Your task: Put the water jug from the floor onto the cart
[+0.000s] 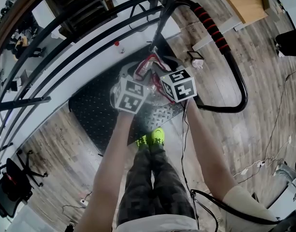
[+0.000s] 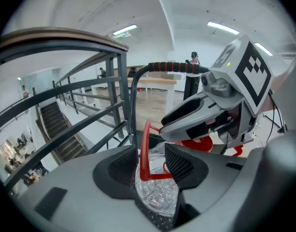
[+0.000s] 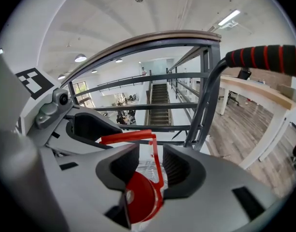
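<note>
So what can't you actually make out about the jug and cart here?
- Water jug: in the head view the marker cubes cover most of it, so how it sits on the cart is unclear.
- Left gripper view: the fingers hide everything below the red handle.
- Right gripper view: the red cap and that gripper's fingers block the jug's body.
- People downstairs: too small to tell anything about them.

Clear plastic water jug [image 2: 157, 195], glossy red handle [image 2: 143, 153]; matt black studded cart deck [image 1: 92, 110]
</note>
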`<state>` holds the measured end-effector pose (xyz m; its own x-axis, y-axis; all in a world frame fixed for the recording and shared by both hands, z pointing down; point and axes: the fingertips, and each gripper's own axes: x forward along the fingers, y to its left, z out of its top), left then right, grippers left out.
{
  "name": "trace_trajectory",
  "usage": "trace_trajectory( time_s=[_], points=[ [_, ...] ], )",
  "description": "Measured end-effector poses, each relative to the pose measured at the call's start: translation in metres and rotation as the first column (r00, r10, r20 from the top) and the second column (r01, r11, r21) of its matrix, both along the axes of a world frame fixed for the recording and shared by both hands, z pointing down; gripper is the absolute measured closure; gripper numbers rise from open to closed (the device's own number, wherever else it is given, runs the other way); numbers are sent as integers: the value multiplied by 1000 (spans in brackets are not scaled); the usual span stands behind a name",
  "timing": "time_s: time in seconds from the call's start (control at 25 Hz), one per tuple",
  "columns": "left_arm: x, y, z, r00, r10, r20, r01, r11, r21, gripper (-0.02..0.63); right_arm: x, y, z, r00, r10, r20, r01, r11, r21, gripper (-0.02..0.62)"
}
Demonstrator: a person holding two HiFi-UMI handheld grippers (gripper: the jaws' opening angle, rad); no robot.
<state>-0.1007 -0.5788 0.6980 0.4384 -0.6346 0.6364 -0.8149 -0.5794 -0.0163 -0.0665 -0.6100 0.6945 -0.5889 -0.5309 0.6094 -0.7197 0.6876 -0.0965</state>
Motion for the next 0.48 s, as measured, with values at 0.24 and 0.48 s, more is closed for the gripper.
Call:
trace_trajectory(
  time_s=[0.24,0.48],
  points=[
    [-4,3,-28,1000,-5,6,4,998,65,445,6,4,-33,998,56,38,-59,996,73,466],
    [4,3,-79,1000,25,3,-25,975,222,591,0,18,-79,991,35,133,-57,983,172,498]
  ],
)
